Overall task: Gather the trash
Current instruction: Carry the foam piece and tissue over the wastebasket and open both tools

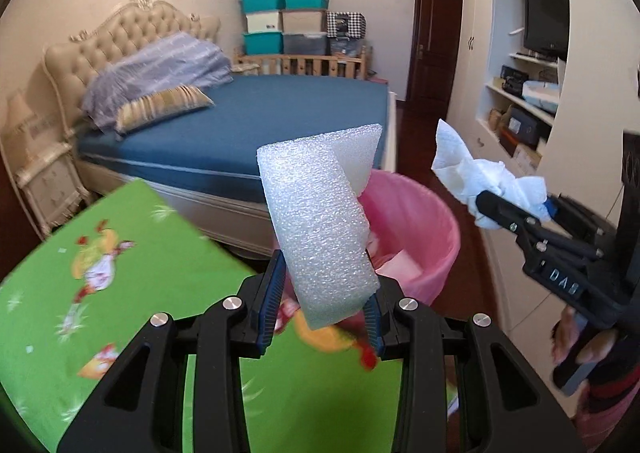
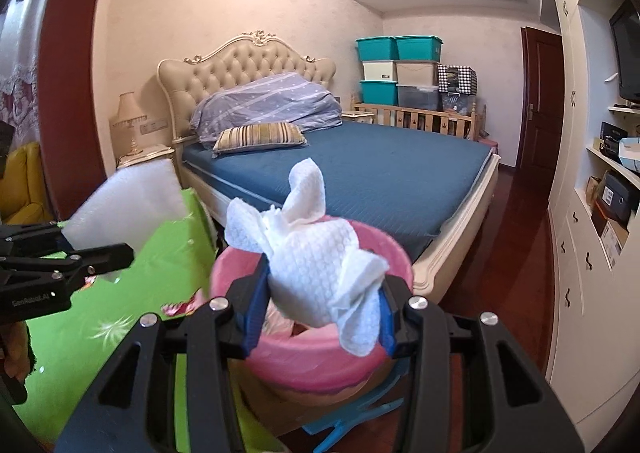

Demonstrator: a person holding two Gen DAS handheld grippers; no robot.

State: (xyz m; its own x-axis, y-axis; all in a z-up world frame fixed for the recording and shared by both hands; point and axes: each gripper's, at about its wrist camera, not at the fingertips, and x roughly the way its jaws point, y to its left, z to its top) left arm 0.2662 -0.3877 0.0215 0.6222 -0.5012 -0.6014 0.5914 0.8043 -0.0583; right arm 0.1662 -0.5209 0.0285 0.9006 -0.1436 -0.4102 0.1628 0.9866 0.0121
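Note:
My left gripper (image 1: 324, 305) is shut on a folded piece of white foam sheet (image 1: 320, 229) and holds it up just in front of the pink-lined trash bin (image 1: 420, 221). My right gripper (image 2: 320, 305) is shut on a crumpled white paper towel (image 2: 316, 253) and holds it above the near rim of the same bin (image 2: 312, 353). The right gripper also shows in the left wrist view (image 1: 508, 209), to the right of the bin, with the towel (image 1: 472, 169). The left gripper (image 2: 100, 257) and the foam (image 2: 132, 201) show at the left of the right wrist view. Some white and pink trash lies inside the bin.
A green cartoon-print table top (image 1: 120, 293) lies below and left of the grippers. A bed with a blue cover (image 2: 392, 173) stands behind the bin. White cabinets and shelves (image 2: 592, 213) line the right wall. Something blue (image 2: 352, 421) lies on the red wooden floor under the bin.

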